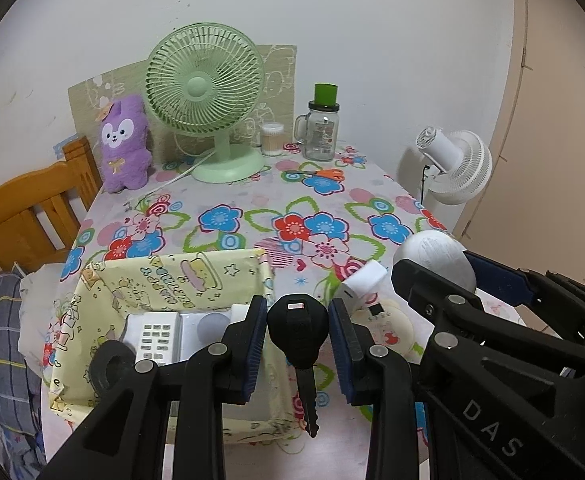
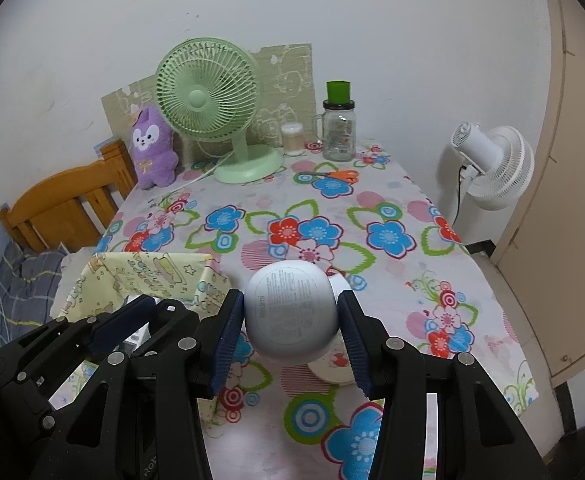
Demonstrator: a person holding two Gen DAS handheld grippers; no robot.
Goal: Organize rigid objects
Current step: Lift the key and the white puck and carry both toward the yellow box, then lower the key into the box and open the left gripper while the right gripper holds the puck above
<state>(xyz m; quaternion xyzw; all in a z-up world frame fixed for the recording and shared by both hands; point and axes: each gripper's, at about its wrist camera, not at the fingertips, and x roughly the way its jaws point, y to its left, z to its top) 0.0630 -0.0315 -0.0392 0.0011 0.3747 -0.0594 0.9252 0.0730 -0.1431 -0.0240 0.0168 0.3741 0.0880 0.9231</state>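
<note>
My left gripper (image 1: pixel 297 336) has its jaws around a black key (image 1: pixel 298 330). Small gaps show between the blue pads and the key head, and the blade hangs down above the right wall of a yellow patterned fabric bin (image 1: pixel 164 276). The bin holds a white remote (image 1: pixel 154 338) and a white box (image 1: pixel 206 326). My right gripper (image 2: pixel 290 316) is shut on a round white speaker (image 2: pixel 290 312), held above the table. It also shows in the left wrist view (image 1: pixel 436 260). A white charger (image 1: pixel 362 284) and a round cream case (image 1: pixel 388 328) lie on the tablecloth between the grippers.
The flowered tablecloth (image 2: pixel 392 240) covers the table. At the back stand a green fan (image 1: pixel 208 96), a purple plush (image 1: pixel 124 144), a cotton-swab tub (image 1: pixel 271 139), a glass jar with green cup (image 1: pixel 321 128) and orange scissors (image 1: pixel 324 174). A white fan (image 1: pixel 458 164) stands right, a wooden chair (image 1: pixel 32 208) left.
</note>
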